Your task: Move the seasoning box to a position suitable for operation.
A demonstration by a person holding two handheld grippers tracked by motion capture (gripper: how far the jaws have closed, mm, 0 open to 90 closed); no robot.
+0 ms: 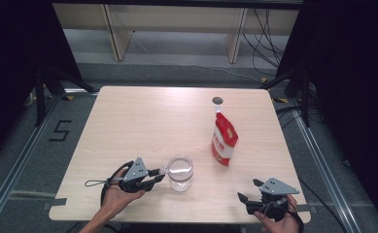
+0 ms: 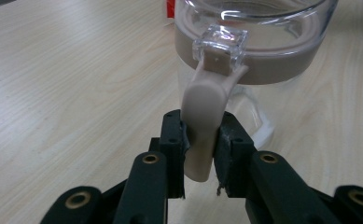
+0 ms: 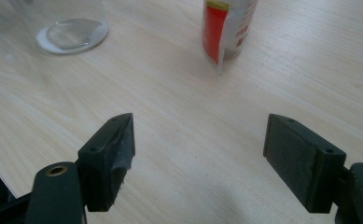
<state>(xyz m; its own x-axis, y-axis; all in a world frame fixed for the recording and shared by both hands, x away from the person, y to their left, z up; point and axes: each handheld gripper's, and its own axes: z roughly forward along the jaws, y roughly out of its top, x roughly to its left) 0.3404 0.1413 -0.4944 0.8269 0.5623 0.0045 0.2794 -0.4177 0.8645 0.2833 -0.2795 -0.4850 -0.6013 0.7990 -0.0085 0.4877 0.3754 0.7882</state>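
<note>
1. The left gripper point(image 2: 200, 154) is seen pinching the beige latch point(image 2: 202, 116) of a clear glass jar point(image 2: 263, 42); the latch is clamped between both black pads in the left gripper view.
2. In the high view the left gripper point(image 1: 153, 178) is held level, pointing toward the jar point(image 1: 180, 172) from its left side, with the person's left hand point(image 1: 116, 199) behind it.
3. The jar is found standing upright on the wooden table point(image 1: 143, 121), in the near middle part; a beige band is seen around its neck.
4. The right gripper point(image 3: 198, 154) is held with its jaws spread wide, nothing between them, above bare tabletop.
5. In the high view the right gripper point(image 1: 247, 191) is placed near the table's near right corner, well apart from the jar.
6. A red and white pouch point(image 1: 224, 141) is seen standing beyond and to the right of the jar, apart from it.
7. A small dark round disc point(image 1: 217, 100) lies near the far edge, behind the pouch.
</note>
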